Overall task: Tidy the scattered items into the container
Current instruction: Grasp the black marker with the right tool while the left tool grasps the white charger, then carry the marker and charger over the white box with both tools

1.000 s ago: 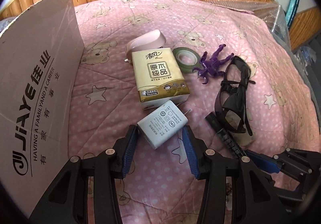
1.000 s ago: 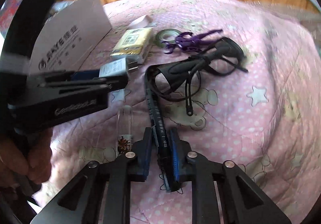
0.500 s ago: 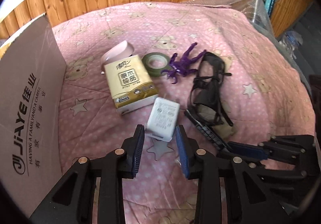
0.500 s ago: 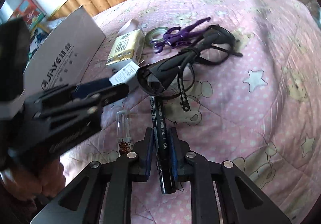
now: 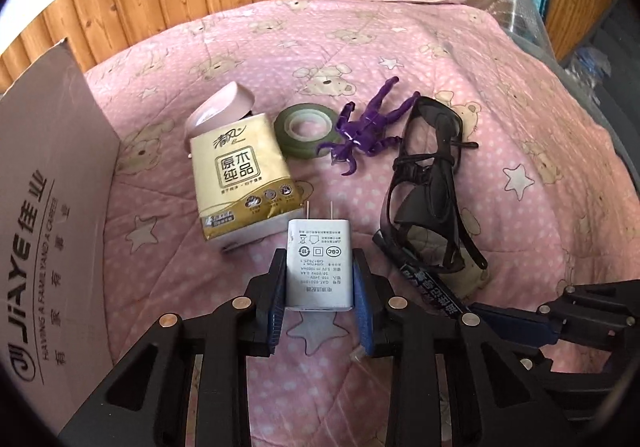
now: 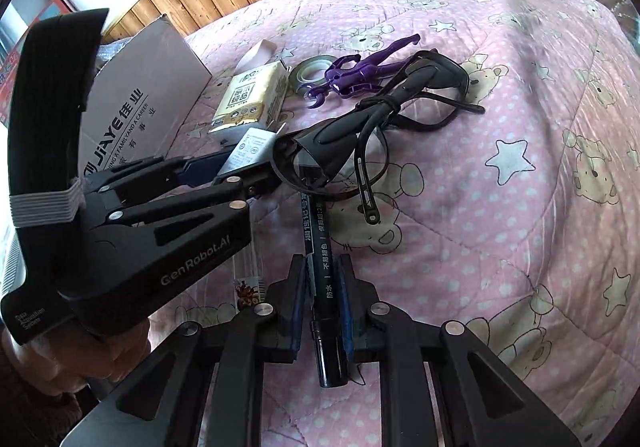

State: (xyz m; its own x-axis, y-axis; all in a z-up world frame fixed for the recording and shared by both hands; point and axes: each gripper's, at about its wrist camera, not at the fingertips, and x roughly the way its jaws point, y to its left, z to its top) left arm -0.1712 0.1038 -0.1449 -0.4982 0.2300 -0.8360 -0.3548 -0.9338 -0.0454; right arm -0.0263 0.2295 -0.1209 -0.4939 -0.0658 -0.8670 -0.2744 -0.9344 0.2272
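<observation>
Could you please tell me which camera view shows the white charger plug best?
The left wrist view: the white charger plug faces the camera, label and prongs visible, between the closing left gripper. The right wrist view shows only a corner, partly hidden.

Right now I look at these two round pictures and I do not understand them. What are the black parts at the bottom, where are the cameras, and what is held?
There is no robot here. A person holds a black two-finger tool in each hand, and each tool carries a wide-angle camera that looks forward along its fingers. That is why black fingers fill the bottom of each picture.

The left tool has the white flat-pin charger block between its blue pads, and its jaws are closing on it. The right tool is shut on the black marker pen.

On the pink bear-print quilt lie a yellow tissue pack, a green tape roll, a purple toy figure and dark safety glasses. The open cardboard box at the left is probably the container.
</observation>
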